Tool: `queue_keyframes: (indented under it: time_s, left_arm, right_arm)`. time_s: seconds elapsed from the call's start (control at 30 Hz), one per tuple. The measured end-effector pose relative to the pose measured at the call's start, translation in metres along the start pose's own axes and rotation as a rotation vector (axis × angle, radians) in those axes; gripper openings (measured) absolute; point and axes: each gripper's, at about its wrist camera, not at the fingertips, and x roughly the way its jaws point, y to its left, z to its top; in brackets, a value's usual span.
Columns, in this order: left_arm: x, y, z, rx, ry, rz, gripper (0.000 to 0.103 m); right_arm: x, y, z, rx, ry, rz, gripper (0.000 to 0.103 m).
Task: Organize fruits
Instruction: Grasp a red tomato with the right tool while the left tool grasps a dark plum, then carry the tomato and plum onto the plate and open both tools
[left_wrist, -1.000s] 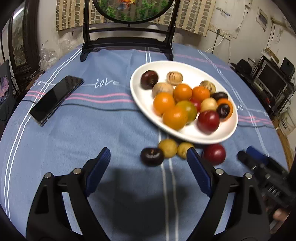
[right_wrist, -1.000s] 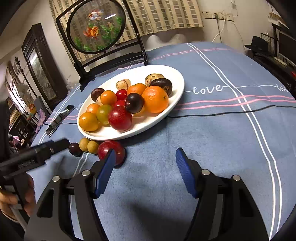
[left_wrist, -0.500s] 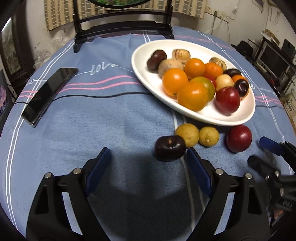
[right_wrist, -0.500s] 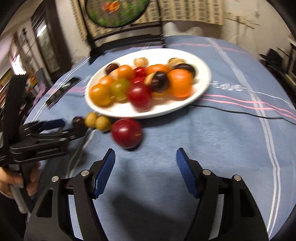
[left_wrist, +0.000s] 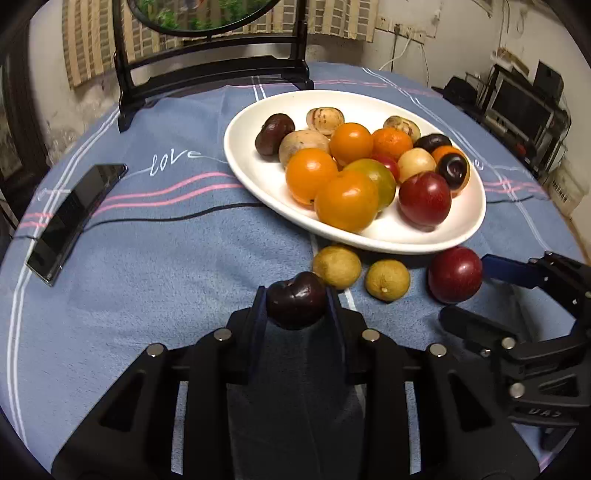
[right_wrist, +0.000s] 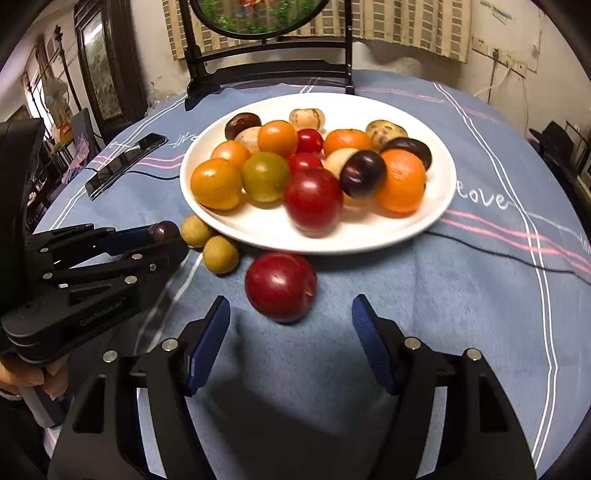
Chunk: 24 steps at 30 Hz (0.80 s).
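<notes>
Blue cloth covers the worktop, where a white oval plate (left_wrist: 476, 218) holds heaped oranges, plums and pale fruits. Before its rim, my left fingers (left_wrist: 296, 306) have just closed on a dark plum (left_wrist: 295, 301); my right fingers (right_wrist: 291, 332) gape around a red plum (right_wrist: 280, 286), not touching.

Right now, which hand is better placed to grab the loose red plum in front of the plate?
Right. The right tongs are open with the red plum just ahead of their tips. The left tongs are busy, shut on the dark plum.
</notes>
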Motion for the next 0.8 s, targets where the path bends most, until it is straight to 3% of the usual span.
queue_keyframes:
  time_s: [0.17,0.23,0.33,0.8]
  left_arm:
    - [-0.001,0.003,0.0,-0.021,-0.002,-0.025,0.031]
    - [-0.001,0.005,0.0,-0.03,0.0,-0.033,0.032]
    - [-0.001,0.004,-0.001,-0.024,-0.002,-0.029,0.032]
    - [-0.016,0.001,-0.005,-0.034,-0.019,-0.019,0.032]
  right_arm:
    - [0.008,0.008,0.006,-0.022,0.009,-0.057,0.068]
    - [0.014,0.01,0.008,-0.025,0.024,-0.073,0.051]
    - [0.018,0.01,0.011,-0.015,0.028,-0.063,0.041]
    - [-0.019,-0.029,-0.023,0.096,0.021,-0.042,0.041]
